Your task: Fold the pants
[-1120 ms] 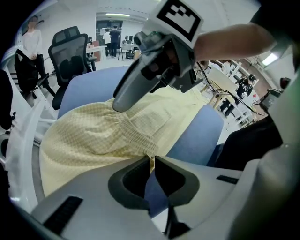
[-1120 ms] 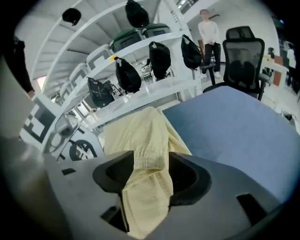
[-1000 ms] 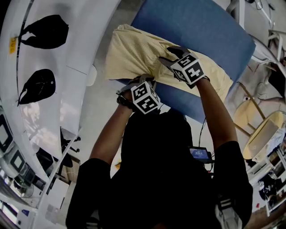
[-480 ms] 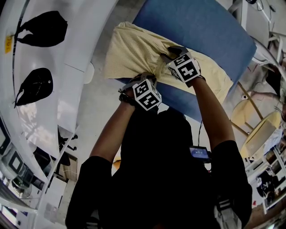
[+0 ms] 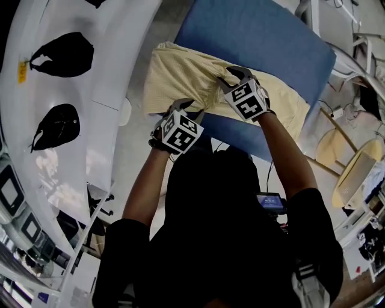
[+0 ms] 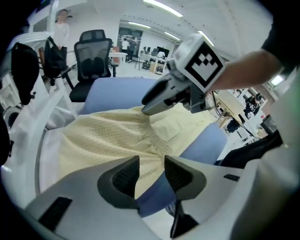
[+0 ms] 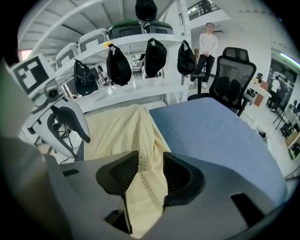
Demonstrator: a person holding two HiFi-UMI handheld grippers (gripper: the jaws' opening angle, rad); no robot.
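My right tongs (image 5: pixel 232 79) pinch a raised fold of the pants (image 5: pixel 180 75), spread over the blue table (image 5: pixel 271 42) corner, apparently anchoring them, while my left tongs (image 5: pixel 189 108) have just opened, cloth edge between the jaws, ungripped.

This is an open-plan office or lab workspace. Black swivel office chairs (image 6: pixel 95 54) stand under long ceiling strip lights (image 6: pixel 161 8), with rows of desks (image 6: pixel 151 60) far behind. White shelving (image 7: pixel 140 41) carries hanging black bags (image 7: pixel 119 63). A person (image 7: pixel 206 47) stands beyond the blue counter's (image 7: pixel 220 136) far edge.
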